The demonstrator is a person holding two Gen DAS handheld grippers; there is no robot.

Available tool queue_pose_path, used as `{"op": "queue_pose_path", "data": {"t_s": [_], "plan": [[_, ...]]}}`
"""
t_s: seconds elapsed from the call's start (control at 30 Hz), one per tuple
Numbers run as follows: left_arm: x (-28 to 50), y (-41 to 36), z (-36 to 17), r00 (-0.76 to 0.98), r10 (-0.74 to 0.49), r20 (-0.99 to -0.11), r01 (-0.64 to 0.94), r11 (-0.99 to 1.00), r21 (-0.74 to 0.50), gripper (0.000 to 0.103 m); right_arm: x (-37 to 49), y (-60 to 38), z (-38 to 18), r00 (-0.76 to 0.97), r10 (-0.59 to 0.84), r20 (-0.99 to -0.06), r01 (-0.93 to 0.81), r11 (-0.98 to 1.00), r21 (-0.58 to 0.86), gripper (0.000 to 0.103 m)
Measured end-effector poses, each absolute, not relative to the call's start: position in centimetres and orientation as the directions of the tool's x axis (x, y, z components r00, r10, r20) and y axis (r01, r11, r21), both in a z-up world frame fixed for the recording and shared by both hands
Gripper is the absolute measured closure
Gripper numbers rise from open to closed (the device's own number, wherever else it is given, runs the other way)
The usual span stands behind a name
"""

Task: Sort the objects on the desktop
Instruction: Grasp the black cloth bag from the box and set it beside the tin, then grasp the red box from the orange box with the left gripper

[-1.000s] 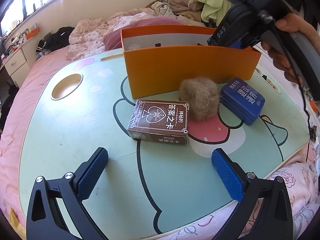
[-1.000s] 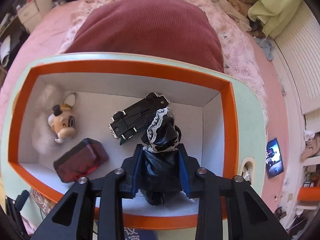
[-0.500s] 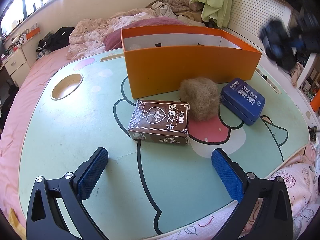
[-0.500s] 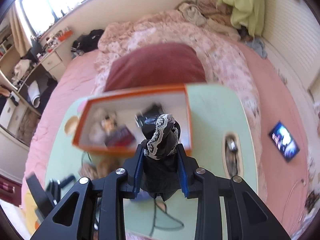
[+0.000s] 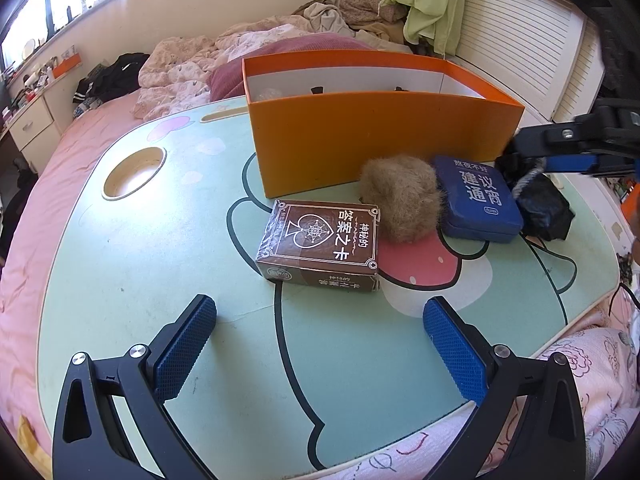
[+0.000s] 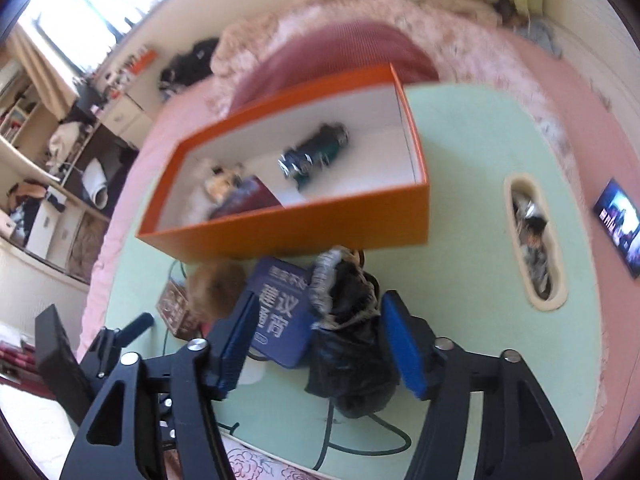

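we find the right gripper angled steeply down over the near right part of the worktop, just in front of the box. its jaws have just been opening and now stand released: the blue pads sit clear on either side of the pouch, a black, lace-trimmed item that lies between them on the worktop, no pad pressing it. in the left wrist view the same pouch lies touching the right edge of the tin, with the right gripper reaching in from the right edge just above it.

we note the left gripper low over the near edge of the worktop, pointing down and forward, its jaws spread wide with nothing between them.

on the worktop, the card box lies flat in front of the orange box; the fur ball sits just behind and to its right, touching the blue tin. inside the box, the right wrist view shows a toy car, a dark red case and a small figure, blurred. a slot at the worktop's right side holds small items we cannot identify. the worktop rests on a bed with pink bedding.
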State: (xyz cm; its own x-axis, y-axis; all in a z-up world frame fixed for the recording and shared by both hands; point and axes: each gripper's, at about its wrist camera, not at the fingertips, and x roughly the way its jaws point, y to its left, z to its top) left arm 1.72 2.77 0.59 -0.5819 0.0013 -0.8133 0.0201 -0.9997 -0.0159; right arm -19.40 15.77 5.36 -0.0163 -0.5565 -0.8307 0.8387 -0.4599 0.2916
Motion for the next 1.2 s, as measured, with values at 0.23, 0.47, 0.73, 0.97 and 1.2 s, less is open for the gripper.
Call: {"op": "queue_pose_path", "data": {"t_s": [0.23, 0.47, 0.73, 0.97, 1.2], "plan": [[1.7, 2.8, 0.6, -0.582, 0.001, -0.813, 0.020, -1.000, -0.016, 0.000, -15.5, 19.5, 2.6, -0.198, -0.506, -0.840, 0.863, -0.496, 0.095, 0.028], [1.8, 2.7, 0.6, -0.582, -0.004, -0.813, 0.024, -1.000, -0.012, 0.000, -13.4, 18.8, 0.0, -0.230, -0.450, -0.863, 0.904, -0.427, -0.018, 0.000], [1.9, 2.7, 0.6, -0.582, -0.005, -0.813, 0.024, -1.000, -0.011, 0.000, -13.7, 19.4, -0.6, -0.227, -0.463, -0.857, 0.908, -0.420, -0.014, 0.000], [1.9, 2.7, 0.7, -0.582, -0.005, -0.813, 0.024, -1.000, -0.011, 0.000, -13.5, 19.3, -0.6, -0.227, -0.463, -0.856, 0.908, -0.419, -0.014, 0.000], [3.5, 3.8, 4.6, -0.701, -0.001, -0.713, 0.000, -1.000, 0.002, 0.000, -13.3, 19.3, -0.3, -0.226, -0.467, -0.855, 0.909, -0.417, -0.012, 0.000]]}}
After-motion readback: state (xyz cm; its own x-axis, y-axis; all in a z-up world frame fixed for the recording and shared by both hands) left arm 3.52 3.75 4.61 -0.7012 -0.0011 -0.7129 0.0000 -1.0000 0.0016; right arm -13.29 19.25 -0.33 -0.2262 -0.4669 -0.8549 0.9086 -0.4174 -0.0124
